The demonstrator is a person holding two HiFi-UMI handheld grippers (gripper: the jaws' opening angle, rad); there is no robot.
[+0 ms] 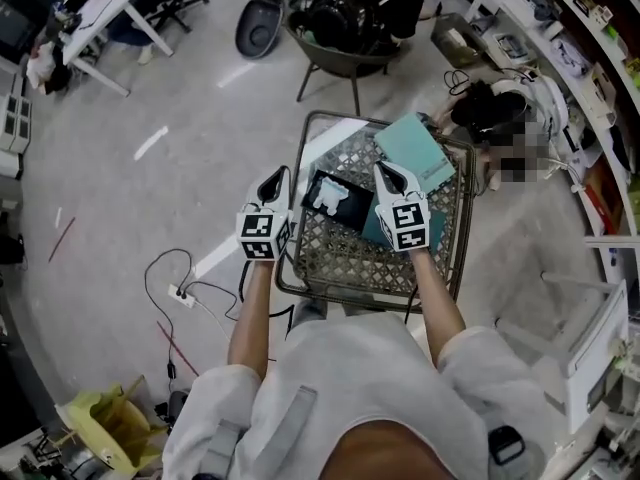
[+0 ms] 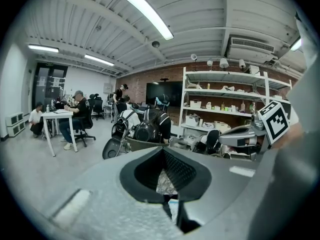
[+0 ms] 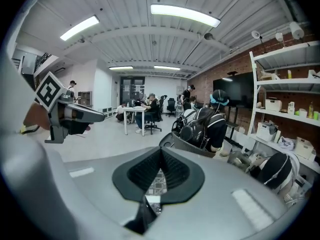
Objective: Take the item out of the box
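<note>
one teal box (image 1: pixel 415 153), backpack (image 1: pixel 345 18) beyond mesh table (image 1: pixel 340 260)

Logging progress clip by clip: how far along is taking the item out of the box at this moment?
Done: the box looks opened, with its teal lid lying aside on the wire-mesh table. In hand: nothing. The left gripper and right gripper hover shut above the table. Left: the white item sits in the black tray, so it is yet to be grasped and lifted out.
</note>
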